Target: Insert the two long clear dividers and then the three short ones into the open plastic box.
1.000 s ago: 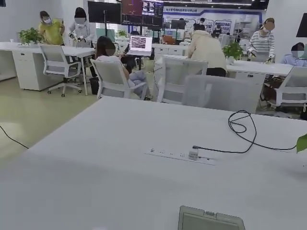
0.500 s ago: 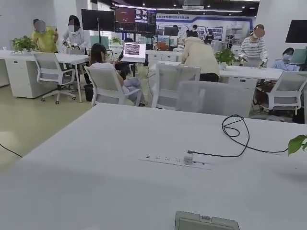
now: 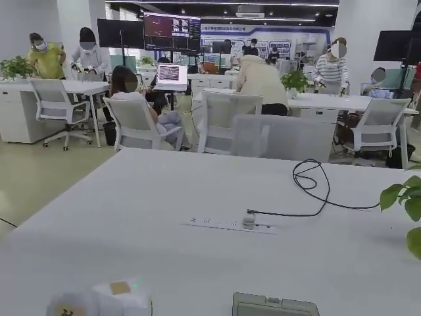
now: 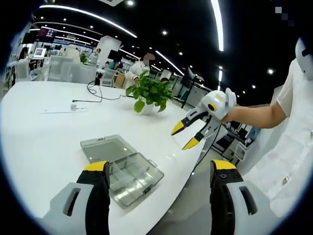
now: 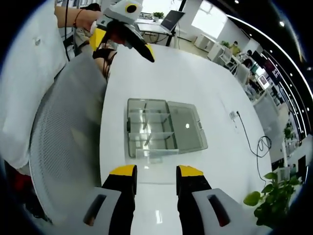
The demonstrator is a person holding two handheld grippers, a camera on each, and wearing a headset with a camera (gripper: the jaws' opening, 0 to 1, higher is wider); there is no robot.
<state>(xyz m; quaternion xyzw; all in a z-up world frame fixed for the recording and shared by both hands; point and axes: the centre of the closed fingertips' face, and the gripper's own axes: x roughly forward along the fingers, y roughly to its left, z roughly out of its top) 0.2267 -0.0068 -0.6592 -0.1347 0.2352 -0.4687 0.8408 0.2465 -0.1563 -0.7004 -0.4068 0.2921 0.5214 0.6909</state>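
Hovering | right gripper (image 5: 154, 171) and left gripper (image 4: 159, 165) fingers spread, empty | box (image 5: 161, 127) on desk (image 5: 195, 78) straight ahead of right gripper

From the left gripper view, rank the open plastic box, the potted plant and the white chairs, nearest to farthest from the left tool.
1. Open plastic box: on the table just ahead of the left tool, seen between its open jaws.
2. Potted plant: farther along the table, past the box.
3. White chairs: beyond the table's far edge, at the upper left.
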